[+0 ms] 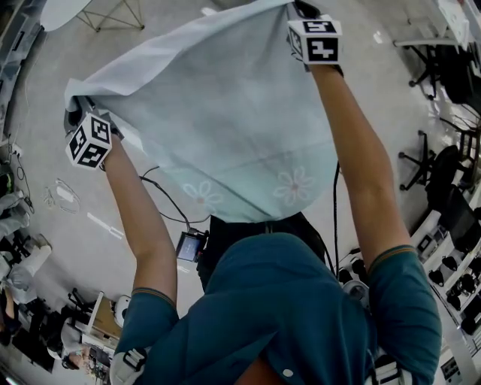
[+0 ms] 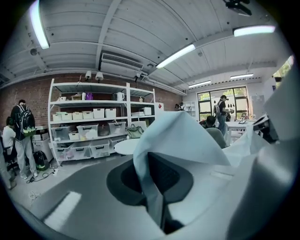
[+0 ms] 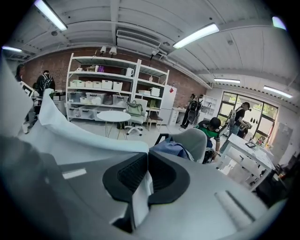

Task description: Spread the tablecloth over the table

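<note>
Tablecloth (image 1: 225, 120), pale blue-green, hung in the air in front of the person, stretched between both grippers. Its gripped edge was its long axis in the head view, running from the left gripper (image 1: 77, 114) low on the left up to the right gripper (image 1: 304, 12) at the top. From that edge the cloth fell back toward the person, and the hem with printed flowers (image 1: 293, 186) lay just before the chest. The left gripper's jaws were pressed together on a fold of cloth that rose in a peak past them. The right gripper's jaws pinched a strip of cloth too. Bare floor (image 1: 383, 98) lay open under the cloth, with chairs (image 1: 432, 64) well off to the right. A round table (image 3: 112, 116) stood far ahead.
</note>
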A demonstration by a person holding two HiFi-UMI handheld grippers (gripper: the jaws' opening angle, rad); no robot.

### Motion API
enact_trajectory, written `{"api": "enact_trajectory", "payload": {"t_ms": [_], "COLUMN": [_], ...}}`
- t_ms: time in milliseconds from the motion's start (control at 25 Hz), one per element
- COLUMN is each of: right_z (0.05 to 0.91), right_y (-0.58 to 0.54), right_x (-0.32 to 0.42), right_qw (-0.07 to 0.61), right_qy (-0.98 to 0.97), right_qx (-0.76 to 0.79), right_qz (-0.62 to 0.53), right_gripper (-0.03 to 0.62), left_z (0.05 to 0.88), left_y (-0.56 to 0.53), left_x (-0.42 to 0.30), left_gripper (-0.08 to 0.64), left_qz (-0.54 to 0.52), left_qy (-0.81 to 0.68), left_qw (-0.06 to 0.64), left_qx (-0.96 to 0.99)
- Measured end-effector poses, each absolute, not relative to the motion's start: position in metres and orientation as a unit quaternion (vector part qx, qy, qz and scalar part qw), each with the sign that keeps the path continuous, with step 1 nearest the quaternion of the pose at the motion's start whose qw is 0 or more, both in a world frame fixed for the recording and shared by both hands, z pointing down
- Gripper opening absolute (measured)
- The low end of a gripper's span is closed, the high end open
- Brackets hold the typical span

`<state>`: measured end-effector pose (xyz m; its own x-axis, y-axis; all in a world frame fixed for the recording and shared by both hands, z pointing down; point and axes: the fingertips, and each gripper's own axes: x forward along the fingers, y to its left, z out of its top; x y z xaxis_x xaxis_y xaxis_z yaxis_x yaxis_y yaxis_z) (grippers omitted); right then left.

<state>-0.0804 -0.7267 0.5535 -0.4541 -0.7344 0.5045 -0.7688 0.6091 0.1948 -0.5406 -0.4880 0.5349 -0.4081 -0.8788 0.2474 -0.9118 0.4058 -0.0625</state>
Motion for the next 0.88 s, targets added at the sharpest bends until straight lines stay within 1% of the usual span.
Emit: {"api": "enact_trajectory", "payload": {"t_ms": [120, 320, 400, 720, 760, 840, 880], "right_z": [0.576, 0.616, 0.634, 0.705, 0.712, 0.727, 0.734], "right_y": [-0.733, -0.737, -0.731, -0.699, -0.695, -0.688, -0.685], "right_x": [-0.082, -0.086, -0.086, -0.068, -0.063, -0.054, -0.05], "right_qw": [0.302, 0.344, 0.359, 0.425, 0.434, 0.451, 0.458], "right_qy": [-0.847, -0.837, -0.834, -0.812, -0.807, -0.797, -0.793], "right_qx": [0.436, 0.423, 0.415, 0.386, 0.385, 0.381, 0.378], "right_qz": [0.034, 0.048, 0.06, 0.103, 0.109, 0.127, 0.135], "right_gripper": [0.015, 0.015, 0.015, 0.021, 0.028, 0.083, 0.1], "left_z": [0.559, 0.6, 0.618, 0.703, 0.711, 0.726, 0.734], "left_y": [-0.491, -0.497, -0.496, -0.464, -0.458, -0.446, -0.442], "left_x": [-0.544, -0.551, -0.552, -0.545, -0.543, -0.539, -0.537], "left_gripper": [0.012, 0.049, 0.049, 0.073, 0.079, 0.091, 0.092], "left_qz": [0.107, 0.141, 0.155, 0.203, 0.209, 0.222, 0.228], "left_qy": [-0.83, -0.822, -0.819, -0.805, -0.803, -0.798, -0.795], "left_qw": [0.11, 0.14, 0.152, 0.232, 0.241, 0.258, 0.264], "left_qx": [0.536, 0.533, 0.531, 0.507, 0.504, 0.498, 0.497]}}
